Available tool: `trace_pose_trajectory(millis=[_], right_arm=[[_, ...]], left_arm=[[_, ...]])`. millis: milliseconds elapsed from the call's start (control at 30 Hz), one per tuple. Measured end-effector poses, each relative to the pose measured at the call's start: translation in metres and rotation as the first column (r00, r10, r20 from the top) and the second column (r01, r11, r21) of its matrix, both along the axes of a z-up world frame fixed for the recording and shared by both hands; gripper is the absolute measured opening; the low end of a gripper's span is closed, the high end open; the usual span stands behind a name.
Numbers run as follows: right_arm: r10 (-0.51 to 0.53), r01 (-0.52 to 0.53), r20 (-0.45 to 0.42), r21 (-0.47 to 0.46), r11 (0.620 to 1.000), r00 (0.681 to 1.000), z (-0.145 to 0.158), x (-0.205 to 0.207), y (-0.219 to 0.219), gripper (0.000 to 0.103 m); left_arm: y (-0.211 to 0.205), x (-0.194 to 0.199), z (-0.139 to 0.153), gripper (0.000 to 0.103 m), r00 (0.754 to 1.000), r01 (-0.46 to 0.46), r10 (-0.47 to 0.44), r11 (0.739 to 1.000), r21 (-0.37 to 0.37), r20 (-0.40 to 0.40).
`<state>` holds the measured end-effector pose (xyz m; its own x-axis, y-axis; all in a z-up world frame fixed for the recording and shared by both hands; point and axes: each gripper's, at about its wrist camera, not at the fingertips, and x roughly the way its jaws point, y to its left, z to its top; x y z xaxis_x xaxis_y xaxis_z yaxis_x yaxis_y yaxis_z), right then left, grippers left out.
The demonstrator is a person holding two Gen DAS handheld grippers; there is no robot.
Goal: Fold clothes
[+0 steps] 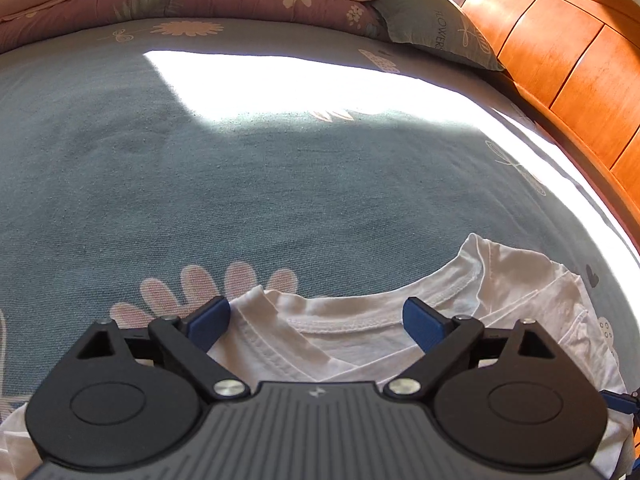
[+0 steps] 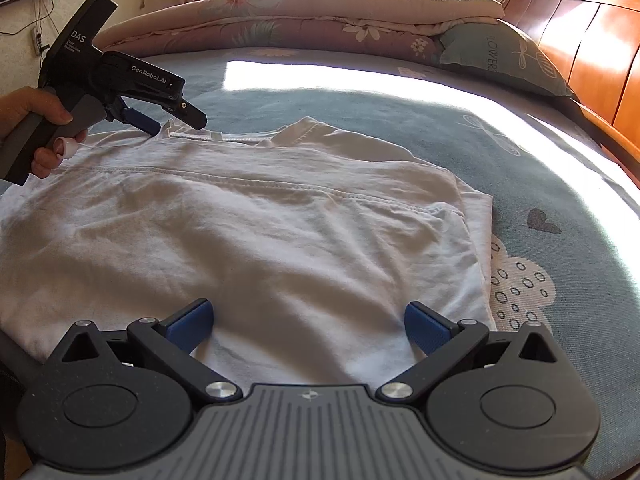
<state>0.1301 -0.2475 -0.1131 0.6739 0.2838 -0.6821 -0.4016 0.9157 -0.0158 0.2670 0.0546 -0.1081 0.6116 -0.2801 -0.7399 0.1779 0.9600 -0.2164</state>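
The white T-shirt [image 2: 256, 232] lies spread on the blue bedsheet [image 1: 200, 168], its right edge near a cloud print, with bare sheet beyond up to the quilt [image 2: 280, 24] and wooden headboard [image 2: 580, 40]. My left claw [image 1: 316, 320] gapes wide at the collar; my right claw [image 2: 308, 326] gapes wide low over the hem, gripping nothing
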Motion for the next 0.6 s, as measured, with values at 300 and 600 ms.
trace_pose_trajectory(millis=[300,600], right_arm=[[0.01,-0.01,-0.025,-0.003,1.0,1.0,0.004,0.002,-0.001,0.103],[0.02,-0.015,-0.017,0.244,0.97,1.0,0.041,0.025,-0.012,0.103]], left_arm=[[0.008,-0.074,0.046,0.094,0.999,0.026,-0.027,0.999,0.018,0.026],[0.015,-0.138,0.015,0.094,0.988,-0.063,0.067,0.997,0.038,-0.142]])
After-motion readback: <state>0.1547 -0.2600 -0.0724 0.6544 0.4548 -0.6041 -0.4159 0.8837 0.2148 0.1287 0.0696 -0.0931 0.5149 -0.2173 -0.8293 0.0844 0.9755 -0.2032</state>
